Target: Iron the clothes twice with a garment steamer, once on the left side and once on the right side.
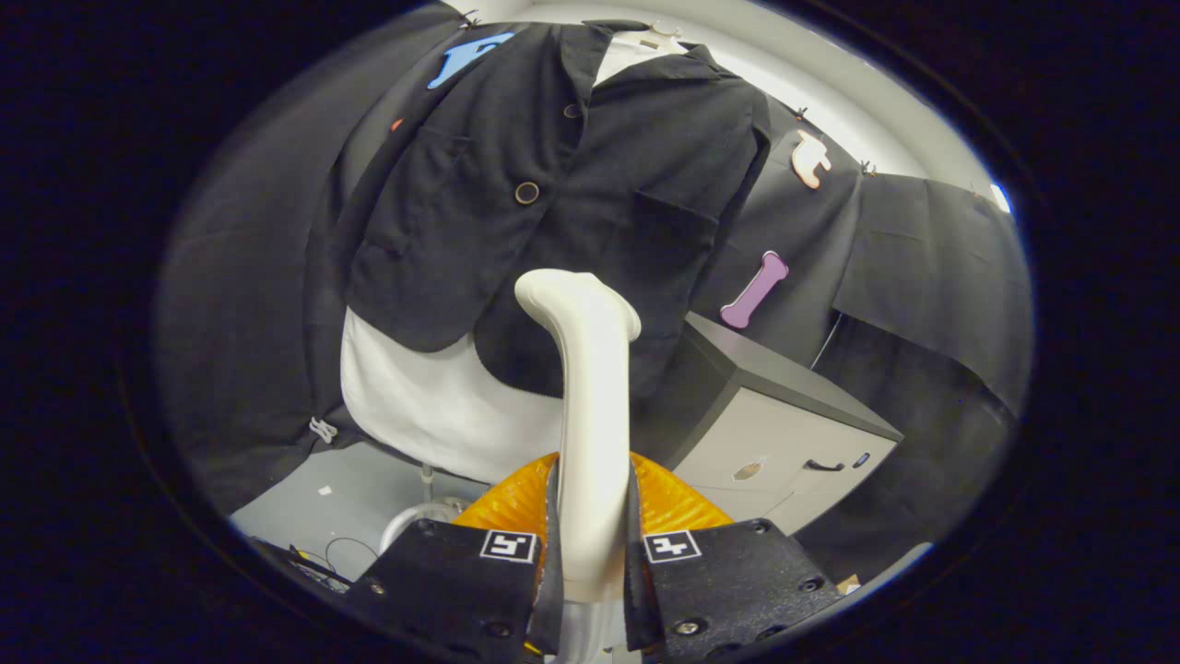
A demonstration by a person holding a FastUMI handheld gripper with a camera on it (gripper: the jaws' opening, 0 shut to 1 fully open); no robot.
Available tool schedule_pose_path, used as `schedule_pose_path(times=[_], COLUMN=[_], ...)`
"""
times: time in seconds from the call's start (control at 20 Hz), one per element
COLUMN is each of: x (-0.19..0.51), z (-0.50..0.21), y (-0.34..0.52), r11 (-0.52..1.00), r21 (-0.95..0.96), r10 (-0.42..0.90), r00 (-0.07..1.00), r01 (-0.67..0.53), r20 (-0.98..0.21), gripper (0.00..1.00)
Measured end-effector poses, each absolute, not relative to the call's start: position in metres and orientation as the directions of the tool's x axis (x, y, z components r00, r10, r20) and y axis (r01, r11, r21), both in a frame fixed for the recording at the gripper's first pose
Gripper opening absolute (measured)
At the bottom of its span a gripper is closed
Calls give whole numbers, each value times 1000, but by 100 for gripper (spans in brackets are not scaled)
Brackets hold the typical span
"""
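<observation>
Left to right: the white cloth (433, 406) hangs out under the black jacket (553, 184), floor (350, 493) bare below it. Dead centre, the claw (590, 553) is clamped on the steamer handle (590, 406), head just shy of the jacket hem. The grey cabinet (784, 433) crowds in close on the right.

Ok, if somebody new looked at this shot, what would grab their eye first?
Probably the white garment steamer, clamped upright between the fingers of the claw, its head just short of the hem of the black jacket. That jacket hangs beyond it over a white form. To the right stands a grey cabinet.
</observation>
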State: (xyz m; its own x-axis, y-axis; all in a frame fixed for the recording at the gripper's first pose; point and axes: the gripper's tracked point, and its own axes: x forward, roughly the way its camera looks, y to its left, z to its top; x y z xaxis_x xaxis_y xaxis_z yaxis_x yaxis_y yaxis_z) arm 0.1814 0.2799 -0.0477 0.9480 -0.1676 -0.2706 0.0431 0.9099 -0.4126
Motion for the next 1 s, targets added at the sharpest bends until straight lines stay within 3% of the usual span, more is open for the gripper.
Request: schedule_pose_path(times=[0.25,0.6,1.0], x=[164,156,141], z=[-78,-61,47], y=[274,282,316], r11=[905,913,942], r21=[-424,-408,-328], r10=[-186,-177,-120], r00=[927,930,982], r01=[33,32,66], r20=[-325,-322,-144], gripper=[29,29,29])
